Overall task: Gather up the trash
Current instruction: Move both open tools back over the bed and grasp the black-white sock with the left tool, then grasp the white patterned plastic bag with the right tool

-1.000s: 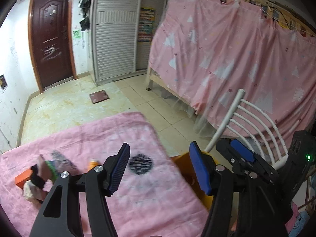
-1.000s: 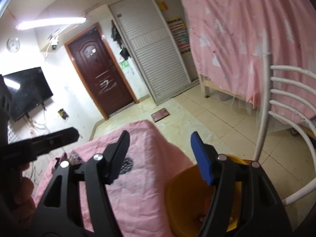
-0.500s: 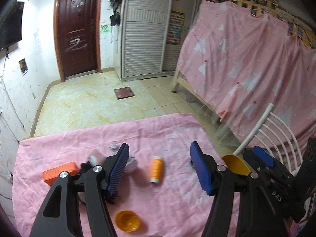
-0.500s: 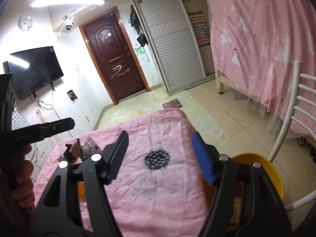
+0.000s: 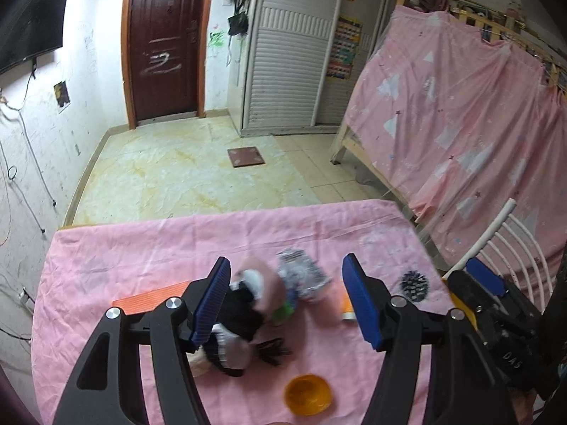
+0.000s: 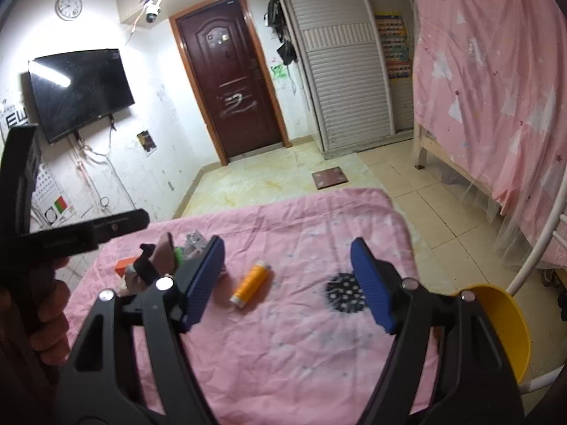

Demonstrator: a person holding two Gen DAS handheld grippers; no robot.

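On the pink table cloth (image 5: 141,255) lies a heap of trash: a pink, black and white rag (image 5: 248,304), a crumpled silver wrapper (image 5: 301,276) and a green scrap (image 5: 281,313). My left gripper (image 5: 286,264) hovers open just above this heap, touching nothing. An orange bottle (image 6: 250,283) lies on its side further right. My right gripper (image 6: 287,244) hangs above it with jaws opening and nothing between the pads. The yellow bin (image 6: 503,326) stands off the table's right edge.
An orange box (image 5: 152,299) lies left of the heap and an orange cap (image 5: 308,395) near the front edge. A black dotted patch (image 6: 342,292) marks the cloth. A white chair (image 5: 510,233) and a pink-draped bed (image 5: 460,124) stand to the right.
Both grippers swung left from the bin across the table. The left one now hangs over the heap, the right one over the orange bottle. The right jaws stand wider.
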